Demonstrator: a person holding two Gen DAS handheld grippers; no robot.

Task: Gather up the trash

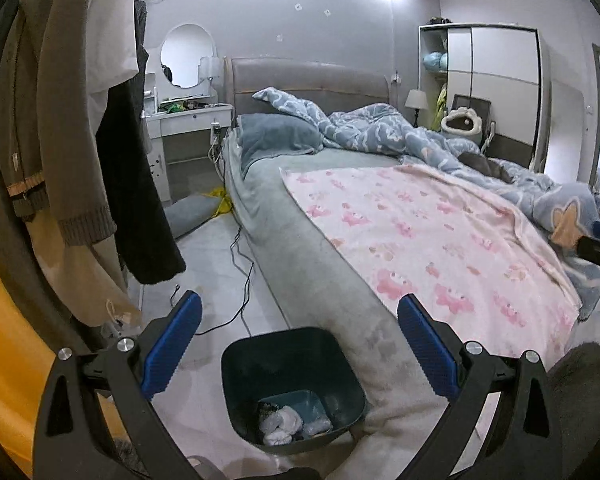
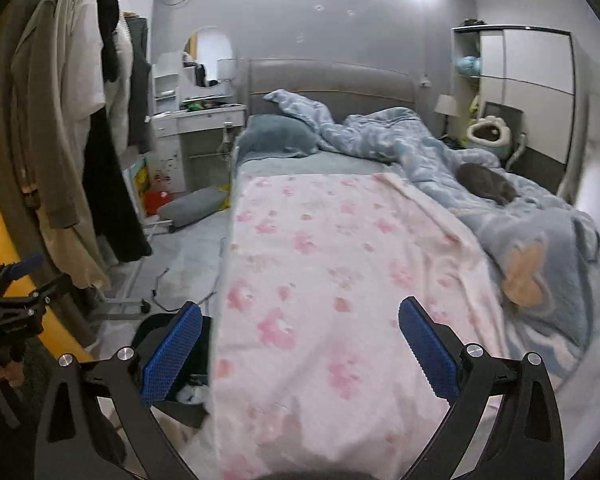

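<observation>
Several crumpled white pieces of trash [image 1: 281, 421] already lie at the bottom of the dark bin [image 1: 236, 364], which stands on the floor tight against the foot-end corner of the bed [image 1: 300, 248], on its left side. That much of the collecting looks done. The left gripper [image 1: 299, 344] hangs above the bin with its blue fingers [image 1: 172, 344] spread wide and nothing between them. The right gripper [image 2: 300, 346] is out over the pink blanket [image 2: 320, 248] near the foot edge of the bed, its fingers [image 2: 172, 354] just as wide apart and holding nothing; the bin shows only partly in this view, behind the left finger. What is left is harder to judge. No loose wrapper or tissue is plain on the pink blanket or on the rumpled blue duvet [image 1: 380, 128]. A yellow scrap [image 1: 222, 204] lies on the floor beside the bed's head-end corner, near a grey cushion [image 1: 188, 212], and the white dressing worktop [image 1: 188, 114] by the headboard carries small clutter too blurred to name. Those would be my guess for the next places to search, so the task seems under way, not finished.
</observation>
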